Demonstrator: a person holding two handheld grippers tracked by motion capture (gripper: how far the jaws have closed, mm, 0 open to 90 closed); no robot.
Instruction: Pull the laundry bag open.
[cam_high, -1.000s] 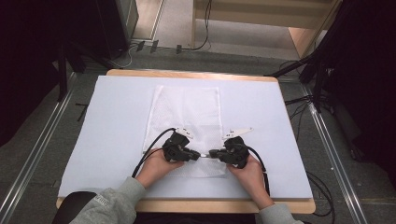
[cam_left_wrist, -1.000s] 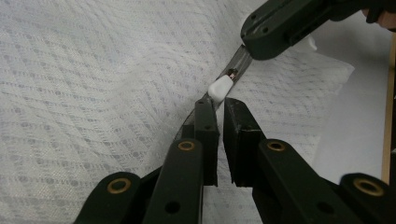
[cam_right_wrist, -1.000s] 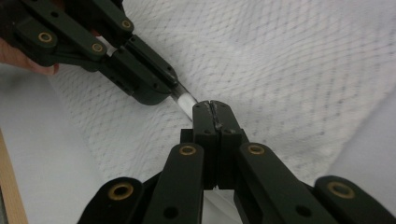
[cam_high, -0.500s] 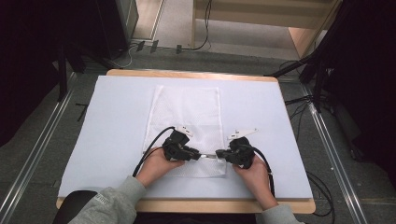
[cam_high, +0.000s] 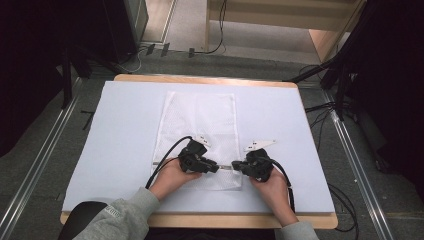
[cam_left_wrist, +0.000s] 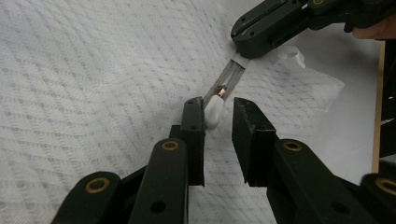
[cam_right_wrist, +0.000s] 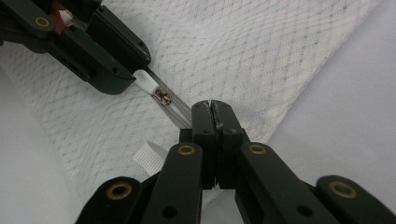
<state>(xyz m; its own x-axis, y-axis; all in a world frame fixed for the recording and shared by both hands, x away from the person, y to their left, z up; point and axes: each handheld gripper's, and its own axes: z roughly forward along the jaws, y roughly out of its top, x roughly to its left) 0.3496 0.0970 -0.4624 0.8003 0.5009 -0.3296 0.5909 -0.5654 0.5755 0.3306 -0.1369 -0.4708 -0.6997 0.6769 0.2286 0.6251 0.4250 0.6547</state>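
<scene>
White padded table under a white mesh laundry bag lying flat at centre. Left gripper just been opening, jaws parted around the white zipper pull, not pressing. Right gripper pinching the zipper tape at the bag's near edge.
</scene>
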